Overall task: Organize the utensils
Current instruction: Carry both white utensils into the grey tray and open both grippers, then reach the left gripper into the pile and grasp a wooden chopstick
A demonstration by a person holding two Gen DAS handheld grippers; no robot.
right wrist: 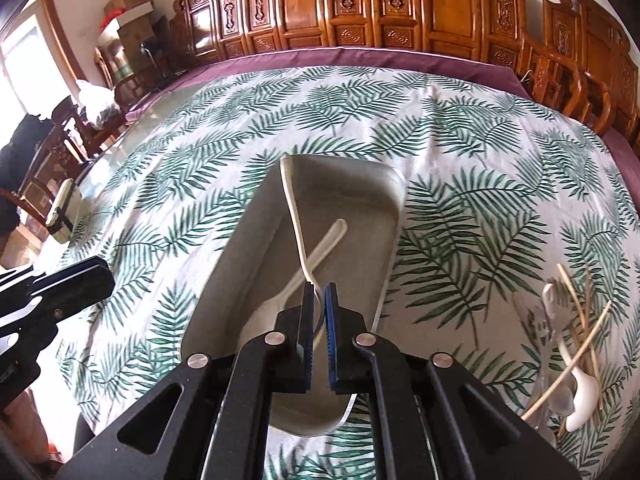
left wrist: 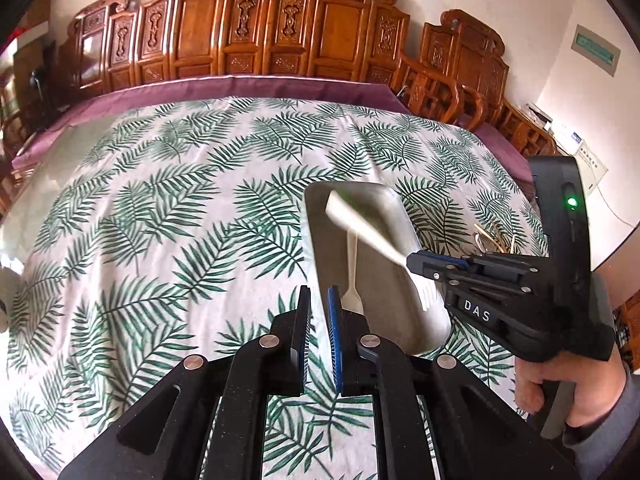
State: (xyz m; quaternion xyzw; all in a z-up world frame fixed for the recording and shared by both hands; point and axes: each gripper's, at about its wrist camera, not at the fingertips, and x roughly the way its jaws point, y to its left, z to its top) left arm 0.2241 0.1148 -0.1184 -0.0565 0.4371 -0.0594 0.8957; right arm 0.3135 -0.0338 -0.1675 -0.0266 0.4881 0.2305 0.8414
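A grey oblong tray point(left wrist: 384, 280) point(right wrist: 360, 216) lies on the fern-print tablecloth. A cream plastic utensil point(left wrist: 351, 276) point(right wrist: 316, 256) lies in it. My right gripper point(right wrist: 319, 292) point(left wrist: 416, 268) is shut on a cream plastic fork point(right wrist: 294, 216) point(left wrist: 360, 220) and holds it above the tray, handle pointing away, tines point(left wrist: 425, 294) hanging below the jaws. My left gripper point(left wrist: 319, 300) hovers at the tray's near left rim, jaws a narrow gap apart with nothing between them. Its tip shows at the left in the right wrist view point(right wrist: 72, 280).
A pile of loose utensils, chopsticks and a white spoon point(right wrist: 576, 360) lies on the cloth right of the tray; it also shows in the left wrist view point(left wrist: 494, 236). A white box point(right wrist: 62, 212) sits at the table's left edge. Carved wooden chairs point(left wrist: 280, 28) line the far side.
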